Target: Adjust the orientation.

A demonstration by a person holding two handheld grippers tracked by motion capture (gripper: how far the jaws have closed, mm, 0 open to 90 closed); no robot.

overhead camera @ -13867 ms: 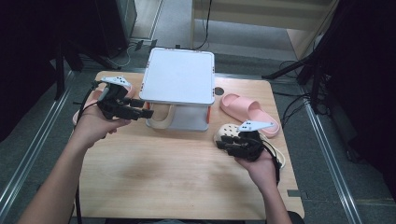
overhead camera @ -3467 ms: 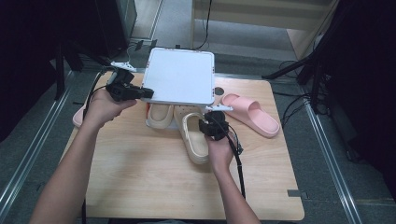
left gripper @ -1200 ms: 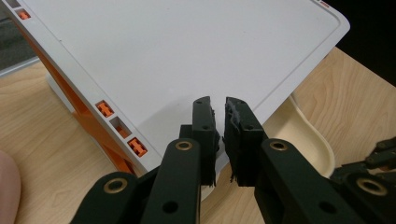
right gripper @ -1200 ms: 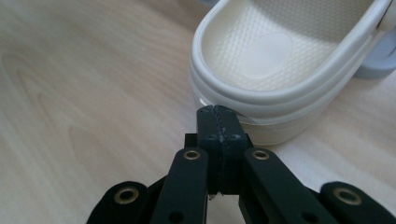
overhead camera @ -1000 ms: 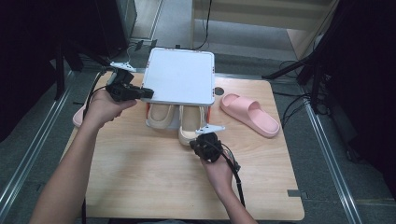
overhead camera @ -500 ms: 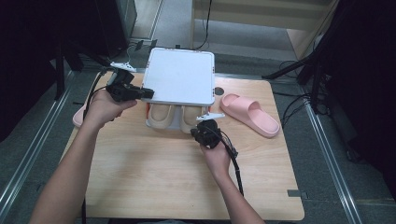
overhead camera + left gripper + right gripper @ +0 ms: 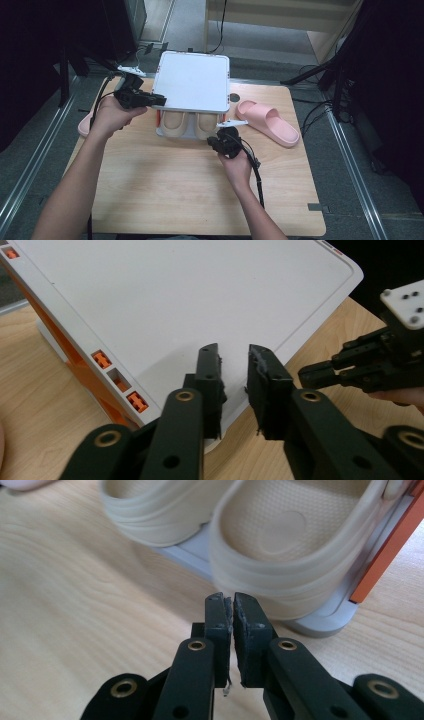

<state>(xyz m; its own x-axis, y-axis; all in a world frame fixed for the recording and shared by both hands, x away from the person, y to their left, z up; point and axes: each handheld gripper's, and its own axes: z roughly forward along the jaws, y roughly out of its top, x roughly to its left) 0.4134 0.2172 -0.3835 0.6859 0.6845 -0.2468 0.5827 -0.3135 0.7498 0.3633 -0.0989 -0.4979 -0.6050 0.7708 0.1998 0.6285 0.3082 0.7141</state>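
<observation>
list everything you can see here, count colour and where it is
shoe box: 1, white lid raised, grey base, orange hinges, far middle of the table
beige slippers: 2, side by side inside the box under the lid
pink slipper: 1, on the table right of the box
second pink slipper: 1, at the table's left edge, mostly behind the left hand
table: 1, light wood
left gripper: 1, black, at the lid's left edge, jaws apart around it
right gripper: 1, black, jaws shut, just in front of the right beige slipper's heel
forearms and hands: 2, coming in from the bottom
</observation>
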